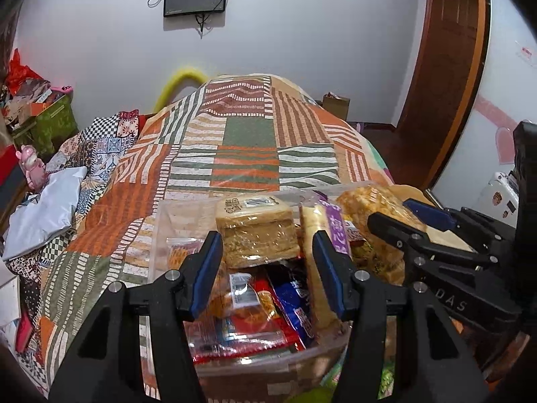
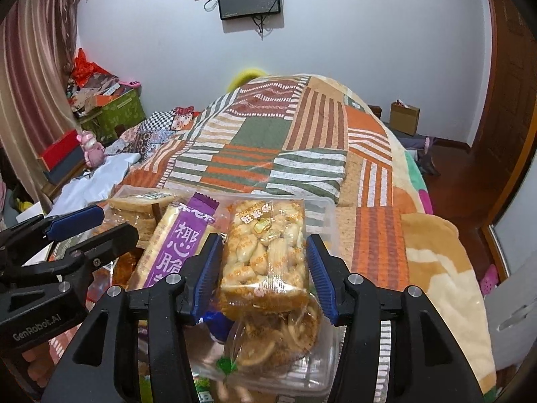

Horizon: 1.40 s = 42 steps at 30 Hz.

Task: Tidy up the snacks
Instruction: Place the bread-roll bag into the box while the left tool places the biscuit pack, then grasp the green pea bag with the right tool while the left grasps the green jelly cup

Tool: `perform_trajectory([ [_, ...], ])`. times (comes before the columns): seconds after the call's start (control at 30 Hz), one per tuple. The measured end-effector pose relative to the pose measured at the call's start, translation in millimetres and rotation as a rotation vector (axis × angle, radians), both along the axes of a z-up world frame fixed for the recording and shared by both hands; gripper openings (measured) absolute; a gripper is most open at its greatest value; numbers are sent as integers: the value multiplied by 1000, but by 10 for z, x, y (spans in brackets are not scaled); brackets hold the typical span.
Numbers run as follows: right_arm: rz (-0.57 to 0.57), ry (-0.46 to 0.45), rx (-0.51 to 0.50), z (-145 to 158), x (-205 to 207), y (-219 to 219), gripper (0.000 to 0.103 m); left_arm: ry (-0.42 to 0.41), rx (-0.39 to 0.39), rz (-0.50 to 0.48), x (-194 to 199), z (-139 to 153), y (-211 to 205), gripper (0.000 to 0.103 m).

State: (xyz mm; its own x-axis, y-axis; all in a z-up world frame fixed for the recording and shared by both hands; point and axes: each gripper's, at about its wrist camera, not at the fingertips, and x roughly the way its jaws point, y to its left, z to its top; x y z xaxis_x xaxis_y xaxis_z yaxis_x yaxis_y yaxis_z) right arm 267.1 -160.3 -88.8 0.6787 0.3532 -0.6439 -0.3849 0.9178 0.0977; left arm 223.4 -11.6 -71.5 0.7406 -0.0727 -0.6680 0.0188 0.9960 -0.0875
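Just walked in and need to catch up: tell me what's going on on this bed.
A person with a gripper in each hand is sorting packaged snacks in a clear plastic container on the patchwork quilt. The right gripper brackets a pack of pale puffed biscuits, jaws at its sides. The left gripper hovers open over the container, just in front of a wrapped sandwich cake. A purple-labelled packet stands between the two.

Black claw (image 1: 266, 268), blue ribbed pads (image 2: 208, 273), silver screws.
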Motion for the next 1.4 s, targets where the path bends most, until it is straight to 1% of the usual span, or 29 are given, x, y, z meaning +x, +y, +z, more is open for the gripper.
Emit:
perform_trajectory([
  [0.1, 1, -16, 11, 73, -78, -48, 50, -5, -7, -8, -90, 52, -4, 56],
  [0.17, 6, -26, 17, 116, -142, -71, 54, -10, -10, -14, -173, 87, -1, 57],
  [0.23, 11, -38, 20, 151, -215, -92, 56, -11, -17, -18, -253, 108, 4, 61],
  [0.33, 27, -52, 19, 196, -365, -121, 57, -10, -24, -26, -391, 116, 17, 63],
  [0.47, 52, -59, 31, 225, -578, -160, 64, -6, -24, -26, -583, 91, 34, 64],
  [0.63, 79, -59, 34, 198, -788, -182, 64, 17, -40, -28, -770, 16, 49, 65],
  [0.77, 98, -53, 18, 120, -933, -160, 64, 38, -51, -30, -887, -68, 68, 65],
  [0.83, 111, -41, 14, 63, -977, -149, 64, 54, -57, -28, -945, -130, 82, 67],
  [0.97, 140, 19, 41, -126, -1021, -142, 64, 88, -62, -32, -1050, -272, 106, 68],
  [1.07, 146, 58, 20, -282, -1030, -99, 64, 126, -52, -40, -1111, -409, 129, 68],
  [1.17, 154, 96, 7, -417, -1012, -63, 64, 145, -47, -45, -1161, -495, 147, 68],
  [1.4, 189, 137, -67, -560, -898, 55, 64, 178, -36, -49, -1191, -662, 154, 72],
])
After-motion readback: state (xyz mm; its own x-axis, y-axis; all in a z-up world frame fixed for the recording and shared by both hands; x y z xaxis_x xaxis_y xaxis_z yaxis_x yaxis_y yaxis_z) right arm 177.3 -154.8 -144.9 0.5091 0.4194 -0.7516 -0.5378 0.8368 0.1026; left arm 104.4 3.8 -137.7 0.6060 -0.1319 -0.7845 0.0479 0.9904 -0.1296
